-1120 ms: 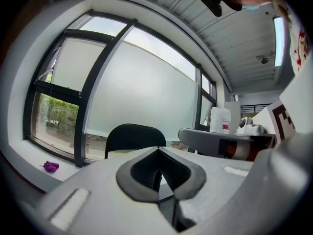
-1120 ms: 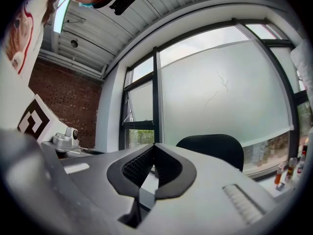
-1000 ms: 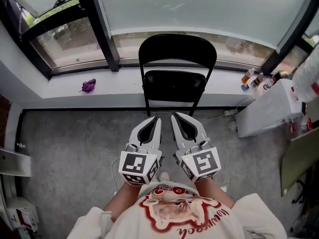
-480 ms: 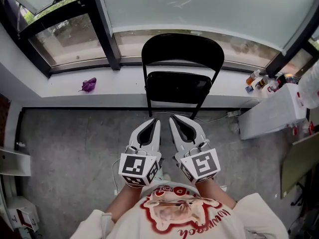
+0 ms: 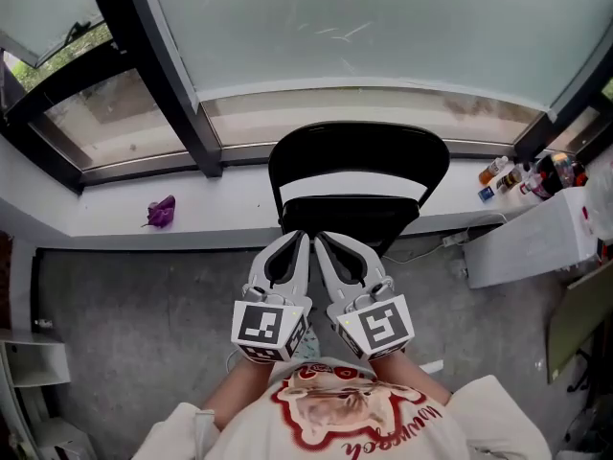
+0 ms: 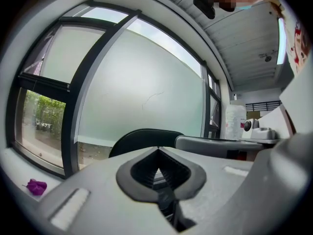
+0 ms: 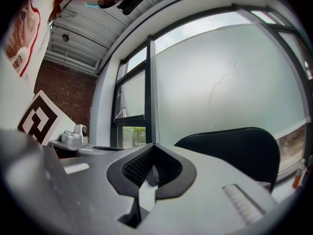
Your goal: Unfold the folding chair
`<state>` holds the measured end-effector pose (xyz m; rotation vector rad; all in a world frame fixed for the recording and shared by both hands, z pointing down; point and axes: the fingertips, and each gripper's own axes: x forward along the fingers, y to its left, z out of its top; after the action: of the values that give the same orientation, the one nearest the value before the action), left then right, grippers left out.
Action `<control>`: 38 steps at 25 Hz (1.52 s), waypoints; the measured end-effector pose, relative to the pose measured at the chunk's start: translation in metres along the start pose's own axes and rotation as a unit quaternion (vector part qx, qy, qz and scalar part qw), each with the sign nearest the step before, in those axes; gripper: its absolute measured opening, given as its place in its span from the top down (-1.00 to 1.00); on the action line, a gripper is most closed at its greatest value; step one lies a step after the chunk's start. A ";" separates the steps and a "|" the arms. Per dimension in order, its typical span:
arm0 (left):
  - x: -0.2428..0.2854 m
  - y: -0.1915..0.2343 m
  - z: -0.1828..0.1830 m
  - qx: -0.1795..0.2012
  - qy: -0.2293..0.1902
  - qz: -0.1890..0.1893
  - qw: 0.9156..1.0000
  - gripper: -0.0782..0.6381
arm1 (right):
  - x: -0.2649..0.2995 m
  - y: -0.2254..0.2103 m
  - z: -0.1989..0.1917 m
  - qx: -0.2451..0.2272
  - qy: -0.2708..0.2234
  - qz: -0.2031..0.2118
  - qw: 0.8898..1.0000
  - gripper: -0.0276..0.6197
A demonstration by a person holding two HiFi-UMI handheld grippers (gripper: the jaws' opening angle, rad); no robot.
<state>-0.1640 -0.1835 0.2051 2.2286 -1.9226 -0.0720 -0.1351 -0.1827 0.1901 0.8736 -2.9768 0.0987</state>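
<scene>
A black folding chair [image 5: 359,175] stands upright against the white window ledge, its rounded back above its seat panel. My left gripper [image 5: 302,238] and right gripper [image 5: 321,240] are side by side just in front of the seat's lower edge. Both are shut and hold nothing. I cannot tell whether their tips touch the chair. The left gripper view shows the left gripper [image 6: 157,148] with jaws closed and the chair back [image 6: 144,138] beyond it. In the right gripper view, the right gripper [image 7: 154,145] is likewise closed, with the chair back [image 7: 234,151] to its right.
A purple scrap [image 5: 160,211] lies on the ledge to the left. Several small bottles [image 5: 503,172] stand on the ledge at the right, beside a white cabinet [image 5: 532,238]. A dark window post [image 5: 158,75] rises behind the chair. Grey floor lies on both sides.
The chair now sits closer and lower in the head view. Both grippers have moved forward to its seat edge and drawn closer together.
</scene>
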 end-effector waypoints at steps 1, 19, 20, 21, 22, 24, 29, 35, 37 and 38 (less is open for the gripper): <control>0.012 0.011 0.005 0.001 -0.002 0.000 1.000 0.77 | 0.015 -0.005 0.002 0.002 0.000 -0.003 1.000 0.85; 0.094 0.133 -0.024 0.017 0.040 0.051 0.998 0.77 | 0.106 -0.059 -0.050 0.038 0.080 -0.020 0.996 0.85; 0.094 0.140 -0.031 0.008 0.044 0.056 0.997 0.77 | 0.107 -0.060 -0.055 0.042 0.087 -0.022 0.995 0.85; 0.096 0.147 -0.039 0.002 0.051 0.061 0.997 0.77 | 0.108 -0.062 -0.061 0.047 0.093 -0.023 0.994 0.85; 0.097 0.155 -0.048 -0.001 0.061 0.065 0.996 0.77 | 0.109 -0.063 -0.066 0.052 0.097 -0.023 0.994 0.85; 0.099 0.170 -0.071 0.000 0.083 0.074 0.994 0.77 | 0.109 -0.064 -0.078 0.060 0.104 -0.021 0.992 0.85; 0.116 0.178 -0.123 -0.013 0.126 0.027 0.992 0.57 | 0.113 -0.067 -0.100 0.075 0.117 -0.026 0.990 0.85; 0.129 0.180 -0.141 -0.015 0.131 -0.025 0.991 0.31 | 0.118 -0.063 -0.119 0.081 0.124 -0.028 0.989 0.85; 0.130 0.182 -0.149 -0.013 0.135 -0.021 0.991 0.31 | 0.120 -0.061 -0.124 0.084 0.124 -0.027 0.988 0.85; 0.131 0.184 -0.154 -0.014 0.139 -0.017 0.990 0.31 | 0.120 -0.060 -0.127 0.087 0.129 -0.027 0.988 0.85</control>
<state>-0.2978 -0.3190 0.4006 2.1244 -1.7251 0.1944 -0.2012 -0.2887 0.3266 0.8826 -2.7316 0.4393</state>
